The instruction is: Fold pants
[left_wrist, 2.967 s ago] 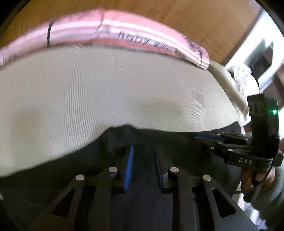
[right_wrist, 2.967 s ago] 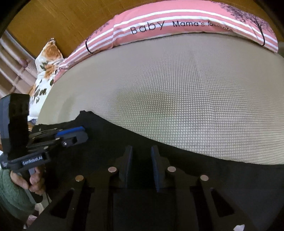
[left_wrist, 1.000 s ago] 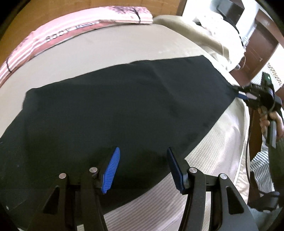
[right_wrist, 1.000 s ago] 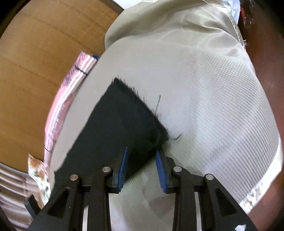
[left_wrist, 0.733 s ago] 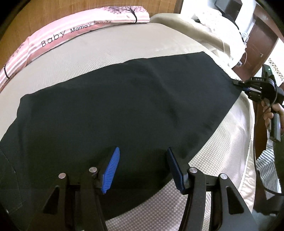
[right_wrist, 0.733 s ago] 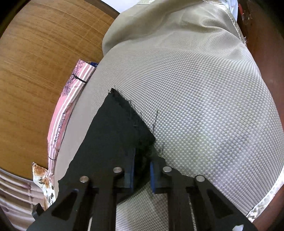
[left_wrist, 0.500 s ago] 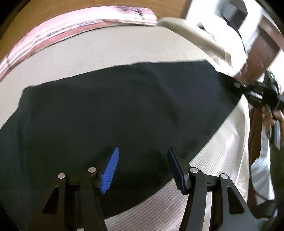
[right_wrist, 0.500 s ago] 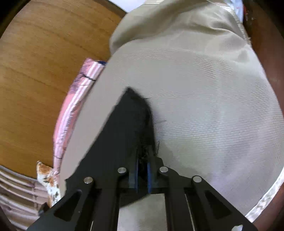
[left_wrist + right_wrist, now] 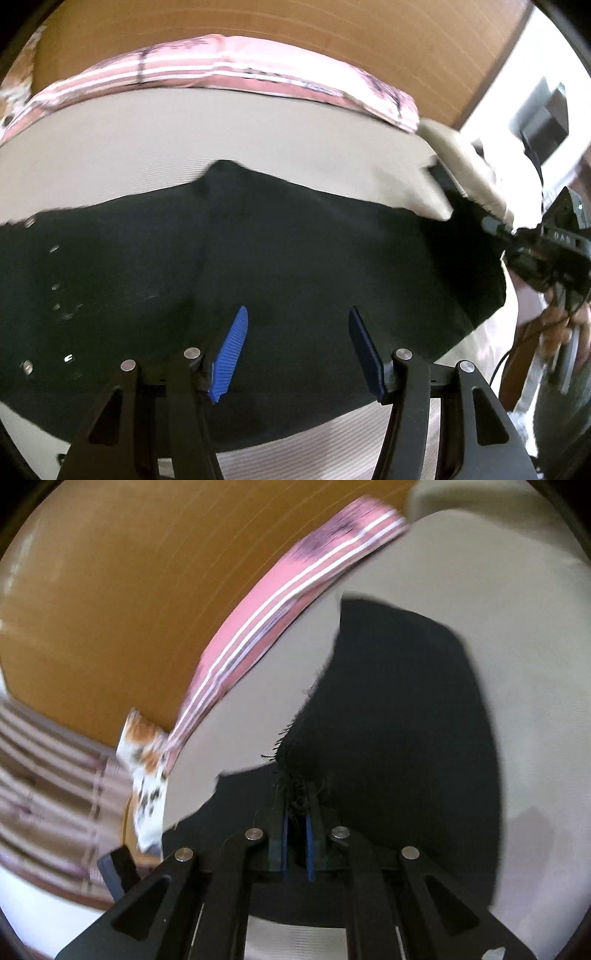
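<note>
On the beige textured bed (image 9: 184,155), black fabric pants (image 9: 295,258) stretch sideways; the right hand-held gripper (image 9: 297,812) pinches their frayed hem, the left hand-held gripper (image 9: 295,350) gapes empty over the middle.

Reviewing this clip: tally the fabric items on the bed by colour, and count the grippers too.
Black pants: 1
Pink striped pillow: 1
Orange-and-white floral cushion: 1
Beige woven bed cover: 1
Black two-finger grippers with blue pads: 2, the left gripper and the right gripper
Total: 6
</note>
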`<state>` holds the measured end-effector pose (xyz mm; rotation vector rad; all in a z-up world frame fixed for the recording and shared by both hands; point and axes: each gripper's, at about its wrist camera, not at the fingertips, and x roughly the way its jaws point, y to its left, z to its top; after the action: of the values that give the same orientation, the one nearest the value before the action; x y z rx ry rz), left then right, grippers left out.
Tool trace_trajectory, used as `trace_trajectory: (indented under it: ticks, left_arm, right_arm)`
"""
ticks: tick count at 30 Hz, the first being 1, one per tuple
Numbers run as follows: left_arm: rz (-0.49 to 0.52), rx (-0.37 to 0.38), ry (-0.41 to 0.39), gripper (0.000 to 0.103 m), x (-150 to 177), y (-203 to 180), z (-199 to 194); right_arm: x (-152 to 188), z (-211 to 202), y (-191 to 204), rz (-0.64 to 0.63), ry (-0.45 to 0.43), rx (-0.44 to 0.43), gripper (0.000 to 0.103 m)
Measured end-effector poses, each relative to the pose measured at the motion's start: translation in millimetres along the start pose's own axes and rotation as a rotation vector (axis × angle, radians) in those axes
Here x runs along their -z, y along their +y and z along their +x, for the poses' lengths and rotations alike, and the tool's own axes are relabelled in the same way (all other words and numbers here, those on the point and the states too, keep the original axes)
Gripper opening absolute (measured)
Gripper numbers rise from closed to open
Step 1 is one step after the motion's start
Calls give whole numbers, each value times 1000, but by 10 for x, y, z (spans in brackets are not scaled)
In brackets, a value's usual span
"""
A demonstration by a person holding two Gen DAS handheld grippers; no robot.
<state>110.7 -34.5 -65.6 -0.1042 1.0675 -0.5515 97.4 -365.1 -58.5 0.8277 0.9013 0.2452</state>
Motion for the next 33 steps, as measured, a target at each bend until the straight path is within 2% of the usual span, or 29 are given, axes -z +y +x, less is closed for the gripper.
trace_trajectory:
  ticks: [4, 8, 12, 14, 16, 18, 19, 20, 23, 26, 29, 33]
  left_arm:
    - [-77, 12, -18, 58, 49, 292, -137]
    - [-102, 17, -33, 58, 76, 479, -256]
    - [-136, 54, -37, 58, 99, 607, -349]
    - [-151, 81, -36, 58, 98, 633, -366]
    - [-156, 103, -26, 58, 75, 633, -364]
    - [-173, 147, -12, 58, 61, 617, -354]
    - [-180, 165, -5, 58, 61, 613, -359]
    - [-190, 186, 6, 58, 62, 594, -360]
    - [-225, 242, 39, 58, 42, 558, -336]
    - [-288, 314, 106, 58, 44, 542, -235]
    - [-335, 341, 193, 58, 65, 506, -93]
    - [-380, 357, 248, 57, 73, 460, 78]
  right_arm:
    - [237, 573, 402, -77, 125, -32, 8]
    - [582, 1075, 694, -163, 257, -23, 8]
    - [954, 1421, 882, -304, 366, 57, 8]
    - [1055, 1506, 904, -372, 386, 113, 9]
    - [1113, 1530, 955, -420, 384, 126, 14]
    - [1113, 1523, 997, -421, 405, 117, 25]
    - [1109, 1487, 1011, -417, 403, 109, 35]
    - [1086, 1413, 1035, -418, 384, 118, 37]
    - [1018, 1160, 992, -406, 340, 108, 37]
    - [869, 866, 859, -356, 260, 139, 41]
    - [762, 623, 677, -301, 207, 154, 41]
    - [680, 408, 437, -226, 163, 162, 41]
